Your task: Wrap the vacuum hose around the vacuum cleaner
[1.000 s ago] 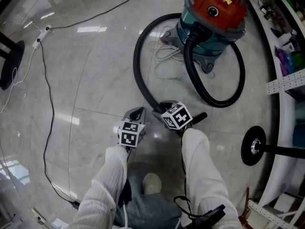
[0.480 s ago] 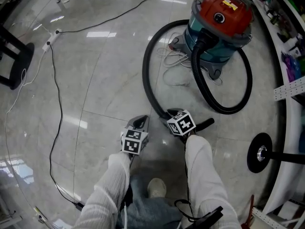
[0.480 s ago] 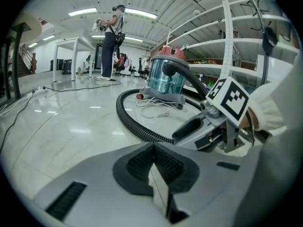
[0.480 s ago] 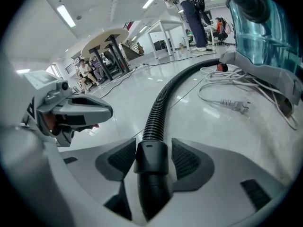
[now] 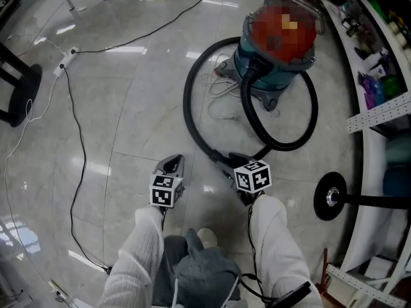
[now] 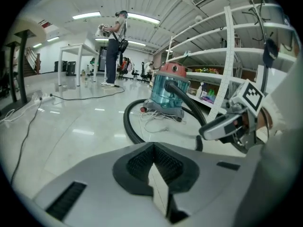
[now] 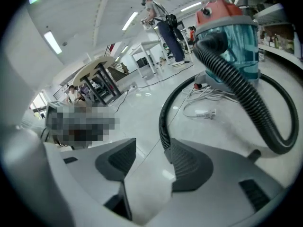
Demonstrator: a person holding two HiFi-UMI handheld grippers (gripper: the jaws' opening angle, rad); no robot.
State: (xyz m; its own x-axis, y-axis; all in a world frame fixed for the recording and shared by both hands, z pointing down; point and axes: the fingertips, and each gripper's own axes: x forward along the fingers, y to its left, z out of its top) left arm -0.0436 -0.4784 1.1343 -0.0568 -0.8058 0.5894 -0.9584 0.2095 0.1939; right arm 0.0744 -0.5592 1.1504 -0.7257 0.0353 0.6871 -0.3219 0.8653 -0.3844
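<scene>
The vacuum cleaner (image 5: pixel 273 59), teal with a red top, stands on the floor ahead of me. Its black ribbed hose (image 5: pixel 187 101) leaves the front, loops right, then sweeps left in a wide arc and ends on the floor near my feet. My right gripper (image 5: pixel 227 161) hovers over that hose end, jaws open. In the right gripper view the hose (image 7: pixel 164 122) runs down behind the right pad (image 7: pixel 189 167), not between the jaws (image 7: pixel 149 162). My left gripper (image 5: pixel 174 162) is to the left of the hose, shut and empty (image 6: pixel 152 152).
The vacuum's white power cord (image 5: pixel 218 88) lies coiled inside the hose arc. A thin black cable (image 5: pixel 76 140) trails across the floor at left. A black round stand base (image 5: pixel 330 197) and white shelving (image 5: pixel 379 111) are at right. A person (image 6: pixel 116 46) stands far off by a table.
My head view has shifted, and the two grippers sit slightly further apart. The right gripper stays over the hose end; the left stays shut beside it.
</scene>
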